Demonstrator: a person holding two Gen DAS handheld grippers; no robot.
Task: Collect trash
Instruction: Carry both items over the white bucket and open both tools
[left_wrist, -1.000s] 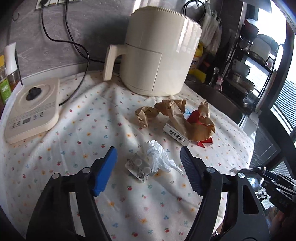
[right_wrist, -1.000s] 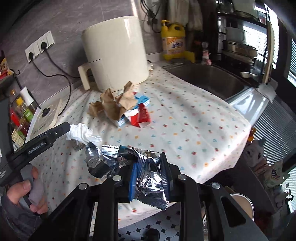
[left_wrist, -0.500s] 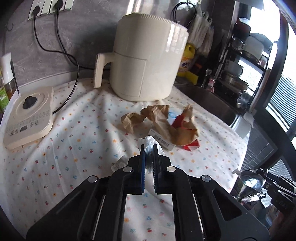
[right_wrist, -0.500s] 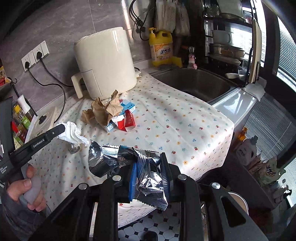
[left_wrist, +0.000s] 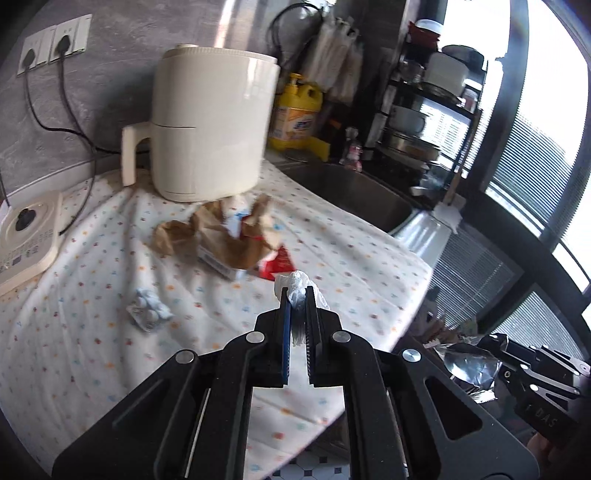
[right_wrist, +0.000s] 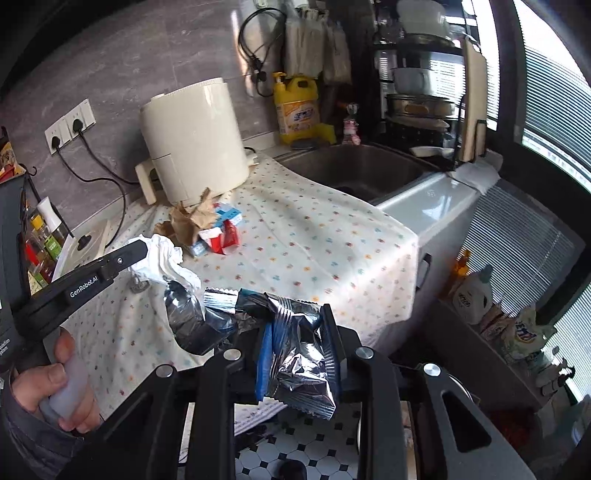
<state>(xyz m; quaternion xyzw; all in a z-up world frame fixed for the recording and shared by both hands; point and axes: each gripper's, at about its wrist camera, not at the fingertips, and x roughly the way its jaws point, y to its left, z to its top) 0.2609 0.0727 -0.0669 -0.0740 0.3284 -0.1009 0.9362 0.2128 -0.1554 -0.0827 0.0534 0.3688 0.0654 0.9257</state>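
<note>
My left gripper (left_wrist: 298, 295) is shut on a crumpled white tissue (left_wrist: 300, 285) and holds it in the air above the counter's front edge; it also shows in the right wrist view (right_wrist: 162, 256). My right gripper (right_wrist: 297, 332) is shut on a crumpled silver foil snack wrapper (right_wrist: 295, 354), held off the counter over the floor; the wrapper also shows in the left wrist view (left_wrist: 467, 365). A blister pill pack (left_wrist: 147, 314) lies on the dotted tablecloth (left_wrist: 92, 332). Crumpled brown paper (left_wrist: 221, 236) lies over a red and blue carton (left_wrist: 277, 264).
A cream air fryer (left_wrist: 210, 125) stands at the back. A white induction cooker (left_wrist: 26, 236) sits at the left. A steel sink (right_wrist: 354, 170) and a yellow detergent jug (right_wrist: 297, 110) are at the right, with a dish rack (right_wrist: 421, 92) behind. Bottles (right_wrist: 476, 295) stand on the floor.
My left gripper shut on the white tissue, lifted it off the tablecloth and swung right toward the counter's edge. The blister pack stayed behind. My right gripper kept its hold on the foil wrapper.
</note>
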